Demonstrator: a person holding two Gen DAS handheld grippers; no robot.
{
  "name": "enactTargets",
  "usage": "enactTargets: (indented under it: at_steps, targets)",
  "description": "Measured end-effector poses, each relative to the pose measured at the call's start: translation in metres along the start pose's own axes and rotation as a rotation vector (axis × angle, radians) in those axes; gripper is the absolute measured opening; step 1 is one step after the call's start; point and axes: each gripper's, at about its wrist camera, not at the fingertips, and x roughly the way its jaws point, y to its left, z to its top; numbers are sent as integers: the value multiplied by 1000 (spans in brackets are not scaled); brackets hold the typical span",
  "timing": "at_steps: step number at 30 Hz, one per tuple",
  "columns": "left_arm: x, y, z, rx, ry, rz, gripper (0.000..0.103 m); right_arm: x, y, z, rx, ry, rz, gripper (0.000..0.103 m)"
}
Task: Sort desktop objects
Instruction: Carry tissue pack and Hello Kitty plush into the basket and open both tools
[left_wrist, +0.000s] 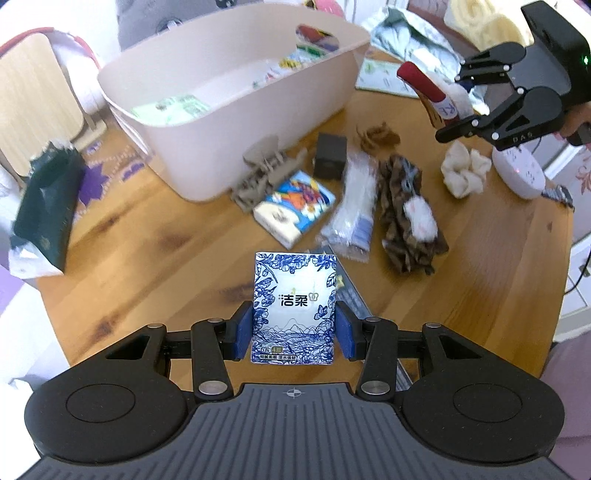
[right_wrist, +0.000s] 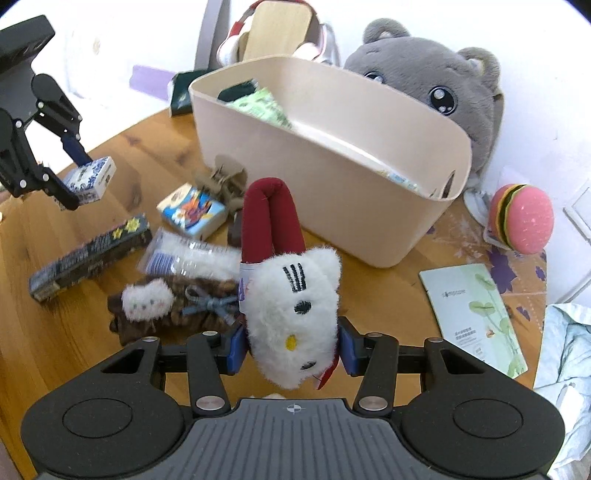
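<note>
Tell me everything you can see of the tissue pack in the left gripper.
The tissue pack is a small, flat, glossy plastic-wrapped pocket pack, white with blue floral and landscape print, dark Chinese lettering mid-face and a blue strip of text at its bottom edge. It looks sealed and undented. The left gripper is shut on it, blue pads pressing its two long sides near the lower half. It is held clear above the wooden table; the right wrist view shows its thin side, and nothing else touches it.

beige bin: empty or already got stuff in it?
Not empty. The beige bin already holds a green-printed packet, a dark item at its far end and more packets along one wall. How full it is cannot be told.
</note>
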Motion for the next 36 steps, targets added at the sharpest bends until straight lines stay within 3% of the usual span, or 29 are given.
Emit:
enactTargets:
  at_steps: [11, 22, 32, 36]
  targets:
    - [-38, 24, 24, -41, -119, 49, 47, -21, -19, 25, 49, -74, -41, 46]
    - [-68, 46, 57, -90, -257, 22, 47, -40, -47, 53, 91, -158, -77, 46]
    - [-63, 56, 110, -103, -349, 67, 47, -35, -71, 86, 173, -215, -116, 47]
    - [-50, 60, 132, -130, -362, 101, 47, -21, -74, 99, 193, -199, -123, 47]
